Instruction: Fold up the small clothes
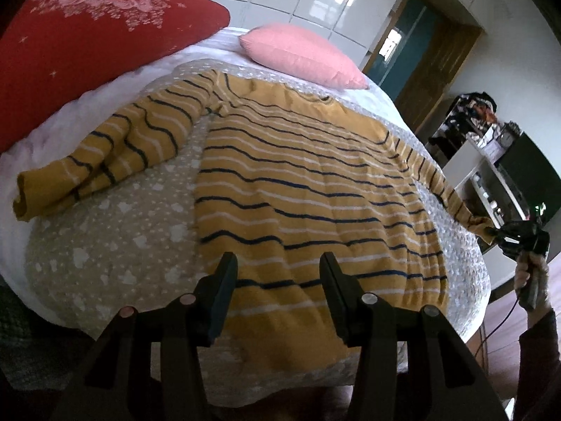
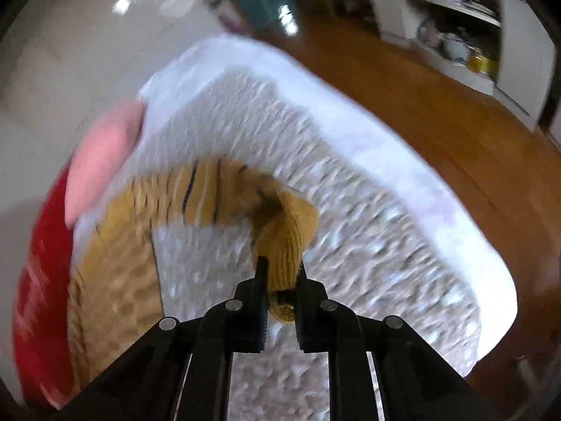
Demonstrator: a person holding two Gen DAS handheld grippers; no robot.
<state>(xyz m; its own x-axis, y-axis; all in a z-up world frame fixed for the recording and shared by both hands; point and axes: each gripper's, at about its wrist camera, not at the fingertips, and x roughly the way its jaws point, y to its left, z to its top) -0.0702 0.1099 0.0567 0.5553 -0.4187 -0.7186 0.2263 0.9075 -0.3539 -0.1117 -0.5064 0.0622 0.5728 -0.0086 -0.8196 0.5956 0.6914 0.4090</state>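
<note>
1. Pillows, red (image 1: 87, 45) and pink (image 1: 301, 54), sit beyond my striped knit sweater (image 1: 308, 189), flat on the bed (image 1: 105, 245).
2. Left gripper (image 1: 277, 273) hovers wide open over its hem.
3. Right gripper (image 2: 280, 280) pinches the ribbed cuff (image 2: 284, 245).

**My bedroom around the bed**

I see glossy white wardrobe doors (image 1: 336, 3) at 12 o'clock catching window light. A wooden doorway (image 1: 431, 56) stands at 1 o'clock, cluttered white shelves (image 1: 487, 175) at 3. Wooden floor (image 2: 438, 133) runs beside my bed.
</note>
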